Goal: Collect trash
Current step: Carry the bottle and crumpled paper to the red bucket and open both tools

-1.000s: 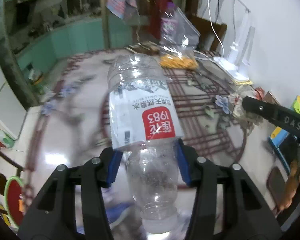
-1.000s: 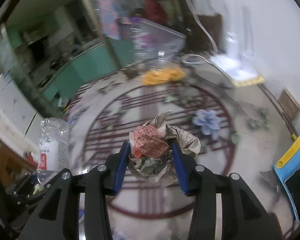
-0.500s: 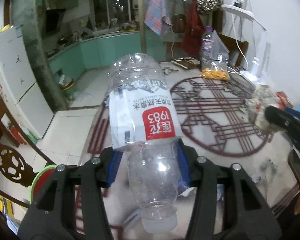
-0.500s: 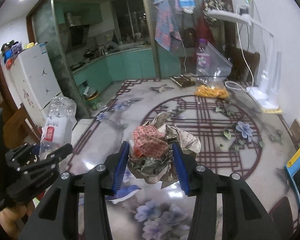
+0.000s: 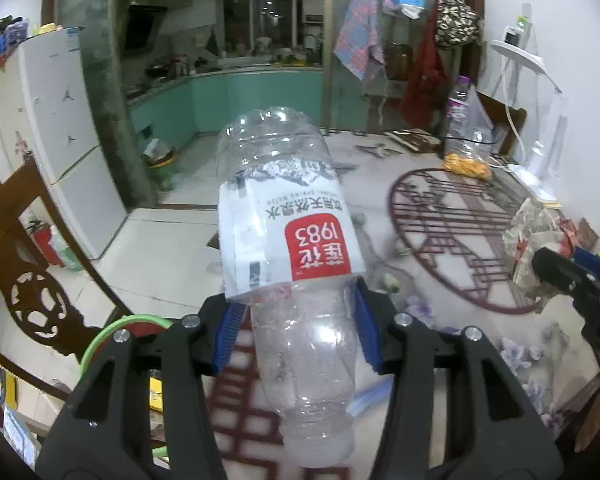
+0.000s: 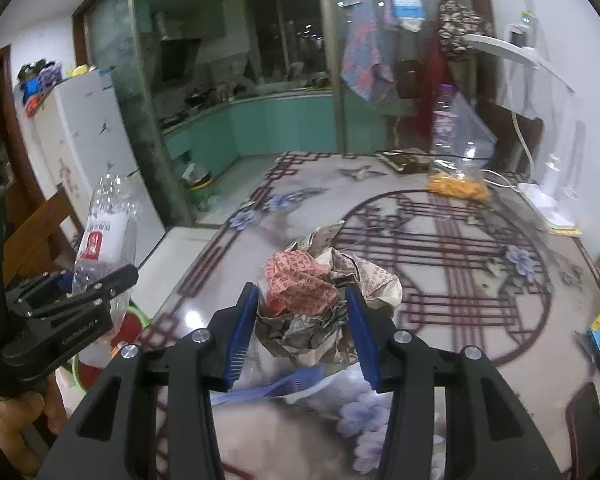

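Left tongs clenched on an empty plastic bottle, long axis running away from the tongs with the cap end nearest the wrist; right tongs clenched on a crumpled paper wad. Both carried above the desk. Green-rimmed bin low on the left beyond the desk edge, nearer the left tongs, so probably the drop point

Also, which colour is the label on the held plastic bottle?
White with a red block, on the plastic bottle; left wrist view shows it best.
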Action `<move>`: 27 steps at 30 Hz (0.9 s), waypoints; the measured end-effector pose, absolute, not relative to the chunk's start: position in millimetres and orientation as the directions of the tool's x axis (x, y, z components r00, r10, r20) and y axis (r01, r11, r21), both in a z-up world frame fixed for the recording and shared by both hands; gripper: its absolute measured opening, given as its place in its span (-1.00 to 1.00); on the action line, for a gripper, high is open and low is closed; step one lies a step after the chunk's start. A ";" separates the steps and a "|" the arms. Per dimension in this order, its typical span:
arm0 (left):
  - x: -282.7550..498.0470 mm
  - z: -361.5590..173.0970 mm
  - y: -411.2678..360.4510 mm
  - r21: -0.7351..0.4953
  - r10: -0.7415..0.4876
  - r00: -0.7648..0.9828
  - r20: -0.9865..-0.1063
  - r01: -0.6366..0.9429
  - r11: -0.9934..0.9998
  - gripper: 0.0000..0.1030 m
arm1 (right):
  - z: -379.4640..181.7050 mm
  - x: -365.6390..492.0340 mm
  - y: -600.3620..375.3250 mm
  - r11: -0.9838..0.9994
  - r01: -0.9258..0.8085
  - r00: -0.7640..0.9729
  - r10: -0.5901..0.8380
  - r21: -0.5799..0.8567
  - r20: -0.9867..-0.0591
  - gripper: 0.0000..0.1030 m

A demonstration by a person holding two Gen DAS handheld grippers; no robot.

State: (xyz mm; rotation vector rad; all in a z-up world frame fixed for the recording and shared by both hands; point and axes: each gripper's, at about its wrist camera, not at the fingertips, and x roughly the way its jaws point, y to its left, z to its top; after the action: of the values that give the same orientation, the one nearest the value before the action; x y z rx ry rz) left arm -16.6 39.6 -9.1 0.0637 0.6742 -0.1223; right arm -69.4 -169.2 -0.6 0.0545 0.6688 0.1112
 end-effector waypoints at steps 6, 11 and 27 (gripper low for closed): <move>-17.0 -12.8 71.9 0.024 -0.033 0.775 -0.632 0.062 0.998 -0.06 | -6.3 -66.8 -133.8 0.987 -0.148 0.766 0.154 0.063 -0.624 -0.13; -19.2 -14.1 101.0 0.025 0.018 0.775 -0.632 -0.003 1.000 -0.06 | -13.3 -64.0 -111.6 0.981 -0.185 0.752 0.178 0.055 -0.635 -0.13; -19.2 -31.0 171.9 0.052 0.166 0.731 -0.662 -0.176 0.983 -0.06 | -24.6 -53.3 -39.8 0.943 -0.327 0.702 0.281 0.055 -0.655 -0.13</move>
State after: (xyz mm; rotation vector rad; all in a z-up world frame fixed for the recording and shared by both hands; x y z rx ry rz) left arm -19.2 171.9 -31.0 -0.0143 0.7272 0.1883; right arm -53.3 -39.8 -24.6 -0.0670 0.7172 0.3388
